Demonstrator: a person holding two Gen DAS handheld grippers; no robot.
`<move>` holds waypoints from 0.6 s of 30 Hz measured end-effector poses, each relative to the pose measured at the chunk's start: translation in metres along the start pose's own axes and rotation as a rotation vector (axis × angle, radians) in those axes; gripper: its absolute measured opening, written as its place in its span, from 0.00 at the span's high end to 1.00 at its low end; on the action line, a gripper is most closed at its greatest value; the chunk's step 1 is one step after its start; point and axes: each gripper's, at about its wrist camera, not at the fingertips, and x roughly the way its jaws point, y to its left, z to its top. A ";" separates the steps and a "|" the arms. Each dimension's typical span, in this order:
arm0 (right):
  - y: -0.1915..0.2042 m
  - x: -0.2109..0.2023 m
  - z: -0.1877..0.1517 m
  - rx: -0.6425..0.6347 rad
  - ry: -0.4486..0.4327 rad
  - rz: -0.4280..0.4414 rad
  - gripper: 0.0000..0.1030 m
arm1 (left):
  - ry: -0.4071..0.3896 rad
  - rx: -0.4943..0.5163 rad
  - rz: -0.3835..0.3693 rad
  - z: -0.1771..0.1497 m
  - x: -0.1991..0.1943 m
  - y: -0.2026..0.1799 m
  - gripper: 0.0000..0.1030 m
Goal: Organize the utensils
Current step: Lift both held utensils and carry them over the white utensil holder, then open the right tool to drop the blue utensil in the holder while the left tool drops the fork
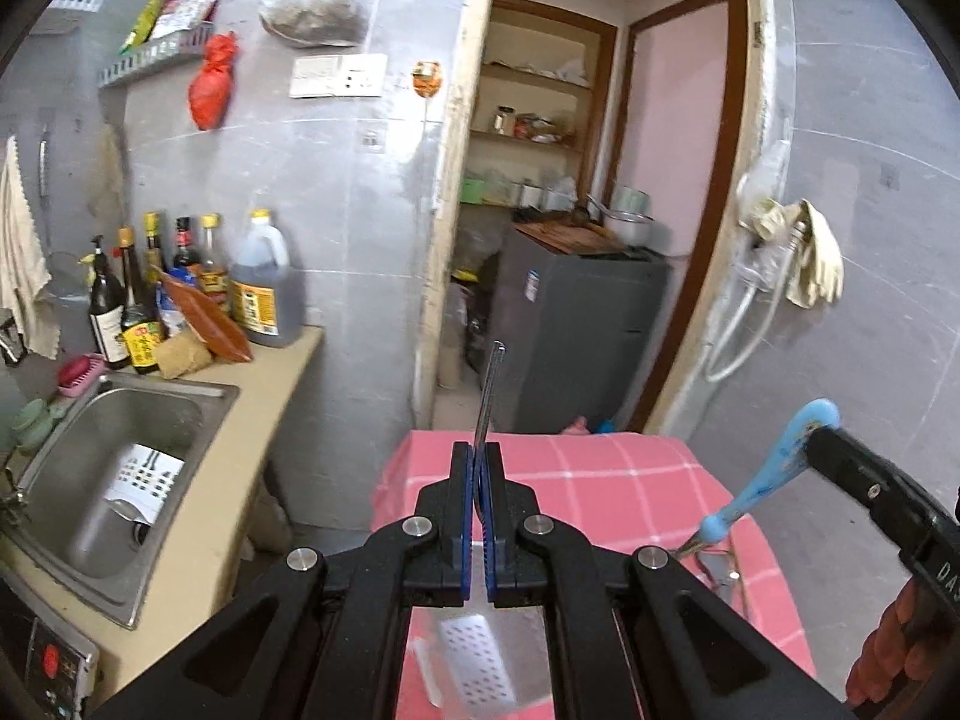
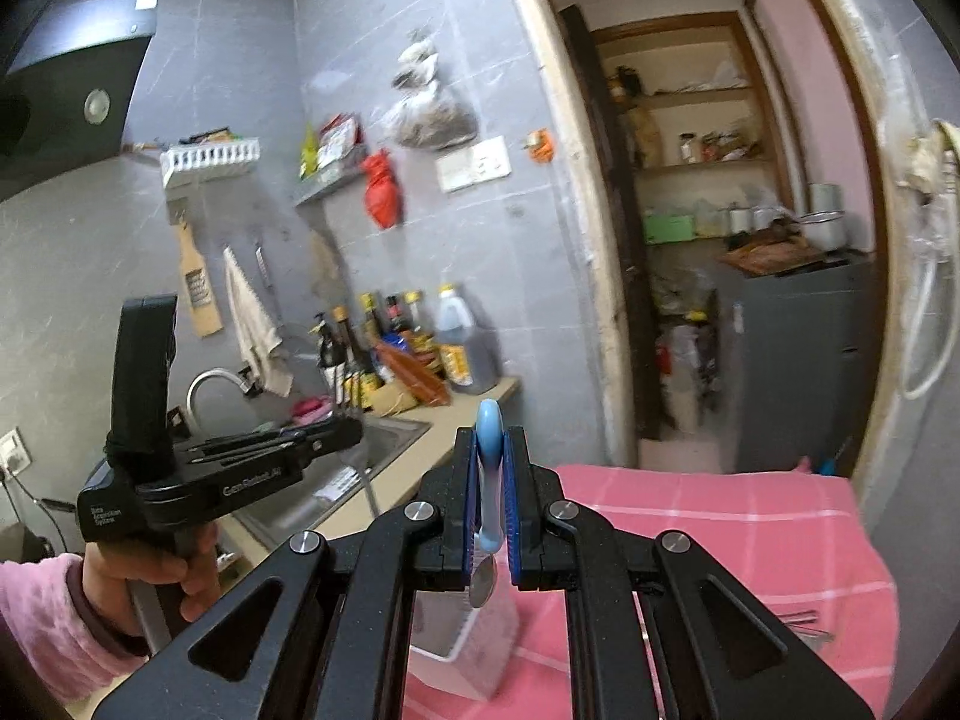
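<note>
Two utensils – metal one clamped in left hand-held gripper, blue-handled one in right hand-held gripper

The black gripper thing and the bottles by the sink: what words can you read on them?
"GenRobot.AI": white letters along the side of the black left gripper, seen from the right wrist view.
"Data Acquisition System": tiny white print on that gripper's rear block; only roughly legible.
"DAS": cut-off white letters on the black right gripper.
Labels on the dark sauce bottles and the big brown jug: too blurred to read.
</note>
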 end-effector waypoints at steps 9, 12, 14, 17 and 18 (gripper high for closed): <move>0.012 0.053 -0.040 -0.001 0.143 0.041 0.92 | -0.018 0.060 0.038 -0.020 0.027 0.010 0.97; 0.013 0.062 -0.052 0.004 0.181 0.047 0.92 | -0.004 0.046 0.011 -0.030 0.034 0.015 0.97; 0.013 0.067 -0.059 0.011 0.201 0.050 0.92 | 0.010 0.033 -0.004 -0.037 0.039 0.018 0.97; 0.011 0.072 -0.069 0.024 0.232 0.056 0.92 | 0.023 0.011 -0.031 -0.045 0.043 0.021 0.97; 0.011 0.073 -0.072 0.025 0.241 0.057 0.92 | 0.028 0.010 -0.038 -0.048 0.044 0.022 0.97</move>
